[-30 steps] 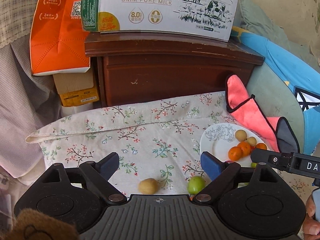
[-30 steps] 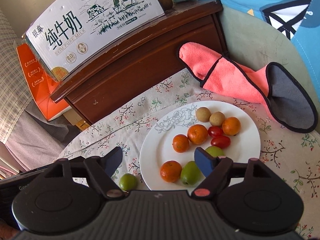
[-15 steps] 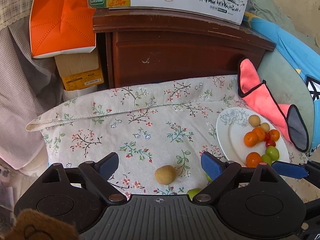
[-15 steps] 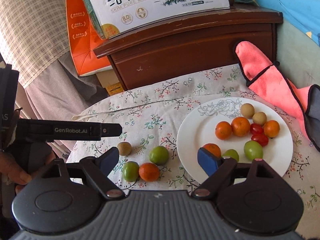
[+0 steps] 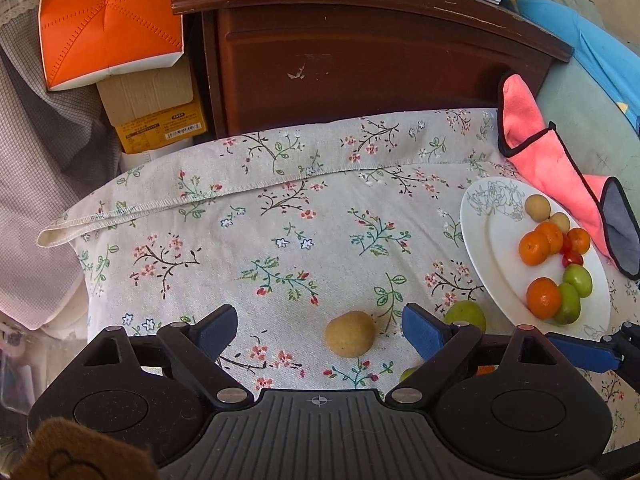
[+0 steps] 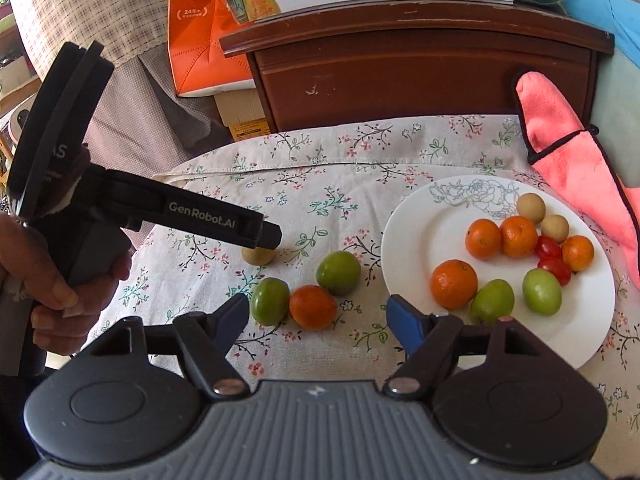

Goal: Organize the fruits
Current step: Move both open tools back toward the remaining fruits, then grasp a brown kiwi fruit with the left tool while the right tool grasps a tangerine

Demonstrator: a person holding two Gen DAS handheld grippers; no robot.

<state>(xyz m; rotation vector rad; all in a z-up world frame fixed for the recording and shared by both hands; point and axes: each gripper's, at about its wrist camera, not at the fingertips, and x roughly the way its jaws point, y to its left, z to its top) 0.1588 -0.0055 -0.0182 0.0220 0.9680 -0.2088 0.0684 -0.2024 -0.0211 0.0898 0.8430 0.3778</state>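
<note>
Straddling the round tan longan-like fruit [image 5: 350,339], the left gripper [image 5: 316,330] gapes, probably for pickup; right gripper [image 6: 318,318], empty, narrows toward the small orange tangerine [image 6: 312,306] at twelve o'clock.

five oranges [image 6: 312,306], five green fruits [image 6: 338,267]

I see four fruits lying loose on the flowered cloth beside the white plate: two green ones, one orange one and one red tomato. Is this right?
Not quite. The fourth loose fruit is a small tan-brown one, not a red tomato; the red tomatoes lie on the white plate. The two green fruits and the orange one are on the flowered cloth, as the right wrist view shows.
</note>
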